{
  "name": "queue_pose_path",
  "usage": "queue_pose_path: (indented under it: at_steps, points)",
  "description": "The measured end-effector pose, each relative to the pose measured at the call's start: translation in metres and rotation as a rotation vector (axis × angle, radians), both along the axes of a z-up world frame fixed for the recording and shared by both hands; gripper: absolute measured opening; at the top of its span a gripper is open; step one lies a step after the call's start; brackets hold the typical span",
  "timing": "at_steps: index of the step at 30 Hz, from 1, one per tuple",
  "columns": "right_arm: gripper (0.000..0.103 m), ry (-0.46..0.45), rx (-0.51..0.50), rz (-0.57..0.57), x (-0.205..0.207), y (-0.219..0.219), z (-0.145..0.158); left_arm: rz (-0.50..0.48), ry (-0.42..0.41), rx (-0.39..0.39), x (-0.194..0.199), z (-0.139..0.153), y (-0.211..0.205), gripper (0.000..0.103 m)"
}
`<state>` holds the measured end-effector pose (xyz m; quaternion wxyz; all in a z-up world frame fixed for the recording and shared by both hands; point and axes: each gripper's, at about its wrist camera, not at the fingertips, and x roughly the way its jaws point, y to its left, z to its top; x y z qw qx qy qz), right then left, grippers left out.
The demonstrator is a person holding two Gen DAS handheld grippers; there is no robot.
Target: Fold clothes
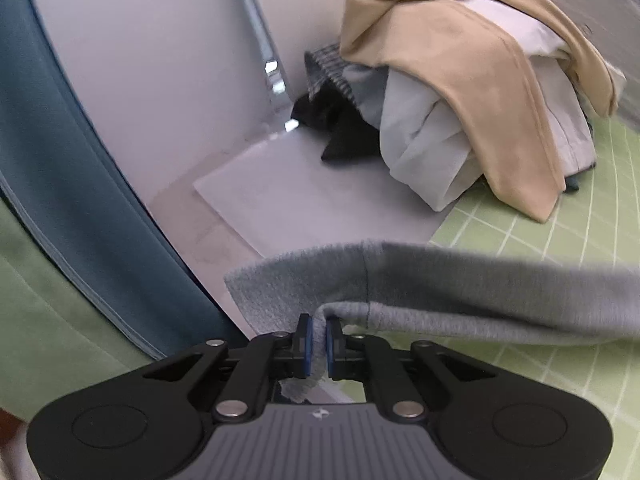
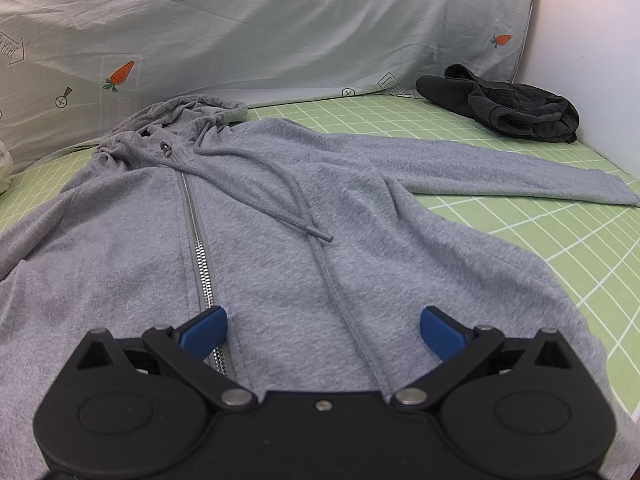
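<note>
Grey zip hoodie [image 2: 280, 216] spread flat, front up, on a green mat with white grid lines [image 2: 560, 240]. Silver zipper [image 2: 196, 232] closed, running up the middle to the hood [image 2: 176, 116] bunched at the top. One grey drawstring [image 2: 280, 200] lying loose across the chest, its tip pointing to the right. One sleeve [image 2: 520, 176] stretched out flat to the right, cuff near the mat's edge.

Right gripper [image 2: 323, 330] open wide, hanging just over the lower part of the hoodie, nothing between the blue pads [image 2: 204, 330]. Left pad above the zipper, right pad above plain grey cloth. Touching or not: hard to tell.

Left gripper [image 1: 319, 340] pinched tight on the other grey sleeve [image 1: 440, 300], a thin fold of cloth squeezed between the blue pads [image 1: 306, 344]. Sleeve lifted off the mat, stretching away to the right, cuff end sticking out to the left past the pads.

Behind the sleeve, in the left wrist view, a pile of clothes [image 1: 460, 112] in the corner: a tan garment [image 1: 460, 64] draped on top, white cloth [image 1: 420, 140] under it, something black [image 1: 340, 128] and a grey checked piece [image 1: 328, 68] at the back. White sheet [image 1: 300, 200] flat beside the pile. Blue and green fabric [image 1: 60, 160] close at the left edge.

In the right wrist view, a black garment [image 2: 500, 108] crumpled at the far right corner, well apart from the hoodie. Pale cloth with carrot pictures [image 2: 280, 32] hanging behind the mat.
</note>
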<state>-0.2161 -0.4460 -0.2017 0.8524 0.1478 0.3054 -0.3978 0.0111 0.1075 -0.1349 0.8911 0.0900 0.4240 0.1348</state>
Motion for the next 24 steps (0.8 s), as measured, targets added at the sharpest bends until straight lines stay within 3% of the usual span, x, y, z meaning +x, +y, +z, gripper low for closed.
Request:
queue_pose_path:
  at_steps: [2, 6, 8, 12, 14, 15, 18, 24]
  points:
    - [0.103, 0.000, 0.000, 0.001, 0.000, 0.000, 0.000, -0.009, 0.027, -0.014, 0.004, -0.003, -0.003, 0.009]
    - [0.103, 0.000, 0.000, 0.001, 0.000, 0.000, 0.000, 0.010, 0.042, -0.172, 0.005, -0.001, 0.000, 0.022]
    - [0.103, 0.001, -0.001, 0.001, 0.000, 0.000, 0.000, -0.015, 0.029, -0.210, 0.003, 0.005, -0.005, 0.042]
    - [0.103, 0.001, -0.001, 0.001, 0.000, 0.000, 0.000, -0.135, -0.010, -0.221, 0.001, 0.022, -0.027, 0.058]
    - [0.103, 0.000, -0.001, 0.002, 0.000, -0.001, 0.000, -0.214, -0.026, -0.225, 0.003, 0.029, -0.042, 0.077]
    - [0.103, 0.000, -0.001, 0.002, 0.000, -0.001, 0.000, -0.263, -0.029, -0.234, 0.004, 0.031, -0.050, 0.081]
    - [0.103, 0.000, -0.001, 0.002, 0.000, -0.001, 0.000, -0.430, -0.009, -0.247, 0.008, 0.030, -0.081, 0.084]
    - [0.103, 0.000, -0.001, 0.003, 0.000, 0.000, 0.000, -0.662, 0.067, -0.161, 0.016, 0.004, -0.143, 0.084]
